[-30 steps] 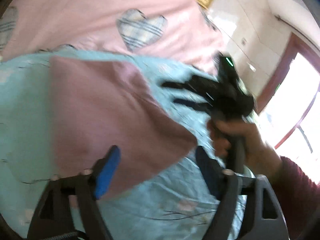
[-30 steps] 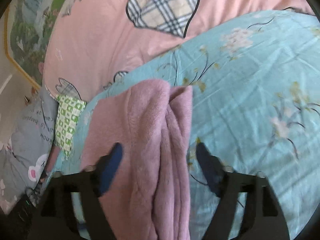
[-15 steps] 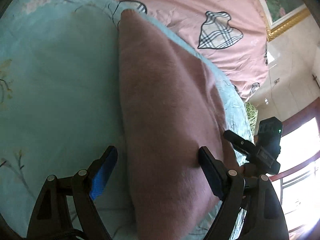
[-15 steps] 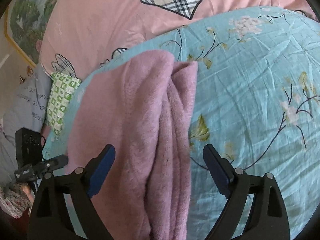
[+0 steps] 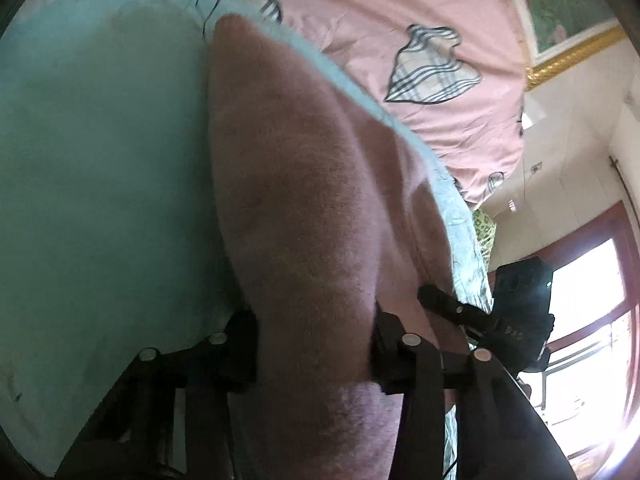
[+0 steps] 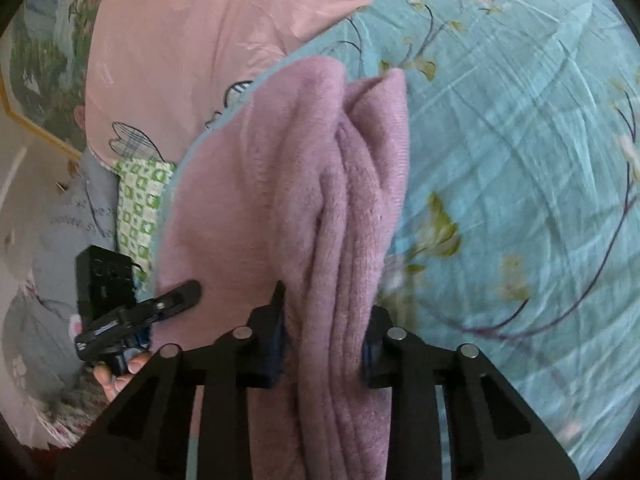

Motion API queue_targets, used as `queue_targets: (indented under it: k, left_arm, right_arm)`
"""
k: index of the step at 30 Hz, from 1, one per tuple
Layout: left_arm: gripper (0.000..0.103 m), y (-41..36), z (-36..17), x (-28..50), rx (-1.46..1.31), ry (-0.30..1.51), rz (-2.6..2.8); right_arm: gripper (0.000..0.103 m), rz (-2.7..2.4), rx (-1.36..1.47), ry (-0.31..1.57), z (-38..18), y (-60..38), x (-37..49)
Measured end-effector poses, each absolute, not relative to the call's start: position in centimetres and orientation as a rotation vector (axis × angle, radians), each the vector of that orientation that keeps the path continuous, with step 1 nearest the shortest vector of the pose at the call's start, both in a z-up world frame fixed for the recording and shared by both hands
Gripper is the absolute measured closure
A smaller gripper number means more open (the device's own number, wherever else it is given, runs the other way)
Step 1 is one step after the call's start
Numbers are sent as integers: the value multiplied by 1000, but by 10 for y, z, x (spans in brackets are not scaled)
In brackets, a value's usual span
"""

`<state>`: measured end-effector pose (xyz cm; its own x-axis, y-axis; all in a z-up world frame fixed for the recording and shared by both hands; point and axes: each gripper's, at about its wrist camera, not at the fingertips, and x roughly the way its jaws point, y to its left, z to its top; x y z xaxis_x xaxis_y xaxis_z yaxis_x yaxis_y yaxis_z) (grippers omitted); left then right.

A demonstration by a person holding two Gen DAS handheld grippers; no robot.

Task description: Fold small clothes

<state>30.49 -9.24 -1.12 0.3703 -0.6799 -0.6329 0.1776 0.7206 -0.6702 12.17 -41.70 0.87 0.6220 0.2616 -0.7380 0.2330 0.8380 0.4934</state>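
A folded mauve fleece garment (image 5: pixel 304 208) lies on the light blue floral sheet (image 6: pixel 520 160). My left gripper (image 5: pixel 314 354) is shut on one end of the garment. My right gripper (image 6: pixel 324 340) is shut on the layered fold edges at the opposite end (image 6: pixel 340 208). Each gripper shows in the other's view: the right one at the garment's far corner in the left wrist view (image 5: pixel 492 312), the left one at the lower left in the right wrist view (image 6: pixel 132 308).
A pink quilt with plaid hearts (image 5: pixel 400 40) lies beyond the blue sheet. A green patterned cloth (image 6: pixel 140 208) and grey pillow (image 6: pixel 68 220) sit at the bed's side. A gold picture frame (image 5: pixel 572 56) hangs on the wall by a window (image 5: pixel 592 320).
Both grippers have moved down onto the garment and closed on its opposite ends; half a second ago both were open above it.
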Motion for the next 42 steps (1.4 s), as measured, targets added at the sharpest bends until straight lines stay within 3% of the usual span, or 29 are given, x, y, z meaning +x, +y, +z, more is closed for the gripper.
queue_targets:
  k: [9,18,22,24,28,32,42]
  left_arm:
    - [62,-4,44,219,-465,947,-506]
    - [61,85,33,163,-484,956,-413]
    - [55,95,1,159,-509,1009,-366]
    - [45,91,-7,162,-532,1012,-348]
    - [36,96,-13,154,-556,1008,-293]
    - [37,104,-2,134,-566,974,-209]
    - [38,105,45,107,-420,847,-117]
  right_arm:
    - [75,204,592,851,25,-313,123]
    - [75,348,586,920,-19,-220,137]
    - [75,308,575,967,-40,-213,136]
    - [75,275,566,981,-47,-218,133]
    - [68,240,572,988,-54,-224,125]
    - [52,195,578,969,-48,-228,118]
    - [56,146,439,815,13,-213,81]
